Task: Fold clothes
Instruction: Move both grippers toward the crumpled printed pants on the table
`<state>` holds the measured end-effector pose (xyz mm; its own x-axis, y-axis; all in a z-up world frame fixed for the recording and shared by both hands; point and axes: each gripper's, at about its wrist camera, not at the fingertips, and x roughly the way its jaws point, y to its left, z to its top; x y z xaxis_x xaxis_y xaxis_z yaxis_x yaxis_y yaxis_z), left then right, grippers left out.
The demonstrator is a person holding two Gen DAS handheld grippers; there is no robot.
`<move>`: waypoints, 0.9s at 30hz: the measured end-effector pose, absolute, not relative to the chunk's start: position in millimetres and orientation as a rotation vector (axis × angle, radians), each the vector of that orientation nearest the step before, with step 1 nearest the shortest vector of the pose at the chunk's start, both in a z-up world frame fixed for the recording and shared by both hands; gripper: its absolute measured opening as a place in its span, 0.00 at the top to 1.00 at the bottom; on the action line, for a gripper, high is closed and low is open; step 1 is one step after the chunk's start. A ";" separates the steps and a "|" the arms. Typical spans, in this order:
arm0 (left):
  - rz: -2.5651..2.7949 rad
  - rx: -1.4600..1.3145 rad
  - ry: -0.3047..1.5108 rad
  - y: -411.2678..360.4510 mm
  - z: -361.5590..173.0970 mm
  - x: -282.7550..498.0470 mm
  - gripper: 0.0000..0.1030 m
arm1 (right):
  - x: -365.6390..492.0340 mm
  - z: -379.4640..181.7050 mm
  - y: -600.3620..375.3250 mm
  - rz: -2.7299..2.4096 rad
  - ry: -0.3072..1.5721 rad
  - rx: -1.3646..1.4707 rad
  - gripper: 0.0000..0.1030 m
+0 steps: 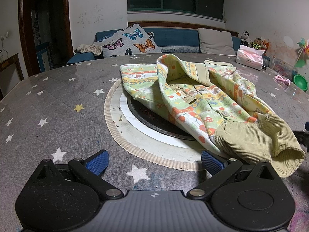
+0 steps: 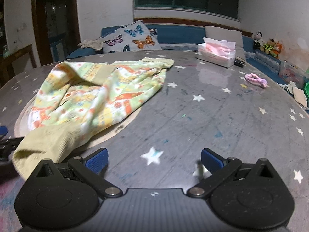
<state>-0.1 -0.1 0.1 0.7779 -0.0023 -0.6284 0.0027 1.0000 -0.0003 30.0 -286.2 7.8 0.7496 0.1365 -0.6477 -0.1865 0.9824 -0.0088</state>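
A child's patterned jacket [image 1: 202, 100] with green, yellow and orange print and olive corduroy cuffs lies crumpled on the round table, partly over its round centre plate [image 1: 146, 119]. One corduroy cuff [image 1: 256, 143] points toward me, just right of my left gripper [image 1: 154, 162], which is open and empty above the table. In the right wrist view the jacket [image 2: 96, 96] lies to the left. My right gripper [image 2: 154, 160] is open and empty, its left finger close to the cuff [image 2: 44, 145].
The table has a grey star-print cover [image 1: 58, 106]. A tissue pack [image 2: 218, 54] and a pink fabric item [image 2: 256, 81] lie at the far right. A blue sofa with a butterfly cushion [image 1: 131, 42] and plush toys stands behind the table.
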 end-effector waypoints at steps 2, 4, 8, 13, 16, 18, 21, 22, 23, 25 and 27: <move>-0.004 -0.002 0.681 -0.6 0.6 -0.4 0.00 | 28.8 8.6 -286.5 0.176 0.704 -0.066 0.00; -0.002 0.000 0.682 -1.2 1.3 -1.0 0.00 | 19.8 8.0 -278.0 0.182 0.696 -0.081 0.00; 0.022 -0.007 0.691 -3.0 1.9 -3.3 0.00 | 3.0 9.6 -272.8 0.246 0.710 -0.073 0.00; 0.029 -0.003 0.704 -10.7 5.9 -19.8 0.00 | -9.1 12.7 -271.4 0.272 0.723 -0.078 0.00; 0.023 0.018 0.690 -16.8 11.2 -33.3 0.00 | -16.5 13.4 -269.5 0.286 0.725 -0.086 0.00; 0.022 0.034 0.691 -21.3 13.1 -40.2 0.00 | -21.5 13.8 -268.3 0.295 0.727 -0.092 0.00; 0.022 0.051 0.701 -28.0 13.6 -47.9 0.00 | -28.4 14.1 -266.3 0.308 0.729 -0.101 0.00; 0.019 0.051 0.705 -29.4 13.2 -50.6 0.00 | -30.7 14.0 -265.8 0.311 0.730 -0.102 0.00; 0.015 0.051 0.710 -30.9 12.8 -53.2 0.00 | -33.3 14.0 -265.5 0.314 0.730 -0.103 0.00; 0.013 0.059 0.716 -34.9 12.2 -58.6 0.00 | -38.3 13.9 -264.7 0.321 0.731 -0.105 0.00; 0.014 0.068 0.718 -38.5 12.0 -63.8 0.00 | -40.8 13.9 -263.3 0.328 0.732 -0.113 0.00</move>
